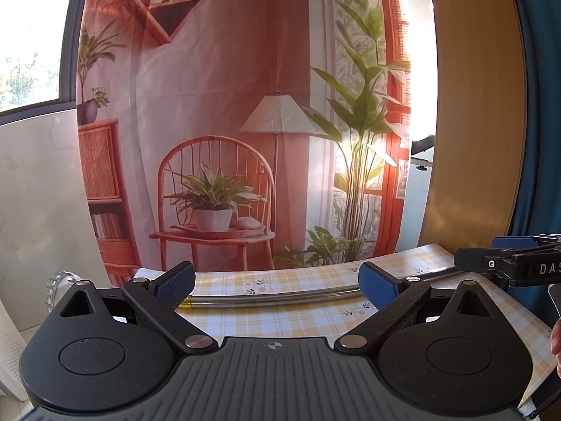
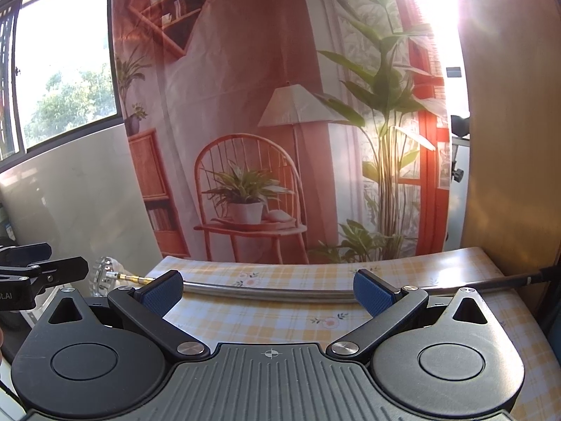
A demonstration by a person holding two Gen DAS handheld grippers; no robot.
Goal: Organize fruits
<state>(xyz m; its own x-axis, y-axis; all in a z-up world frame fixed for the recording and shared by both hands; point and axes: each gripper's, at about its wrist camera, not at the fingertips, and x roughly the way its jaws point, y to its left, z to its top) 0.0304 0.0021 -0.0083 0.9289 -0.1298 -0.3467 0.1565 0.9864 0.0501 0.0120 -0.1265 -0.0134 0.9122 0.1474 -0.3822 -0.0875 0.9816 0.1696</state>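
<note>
No fruit shows in either view. My left gripper (image 1: 278, 286) stands open above the yellow-checked tablecloth (image 1: 280, 319), its blue pads (image 1: 177, 282) wide apart with nothing between them. My right gripper (image 2: 268, 289) is also open and empty over the same tablecloth (image 2: 280, 319). A thin metal rod (image 1: 273, 298) with a brass tip lies across the cloth just beyond both grippers; in the right wrist view the rod (image 2: 266, 291) runs to a black handle at the right. The right gripper's body (image 1: 512, 263) shows at the right edge of the left view, and the left gripper's body (image 2: 31, 277) at the left edge of the right view.
A printed backdrop (image 1: 224, 122) of a chair, lamp and plants hangs behind the table. A wooden panel (image 1: 473, 105) rises at the right. A clear toothed disc (image 2: 105, 273) sits off the table's left end, by a pale wall and window. A fingertip (image 1: 555, 340) shows at the right.
</note>
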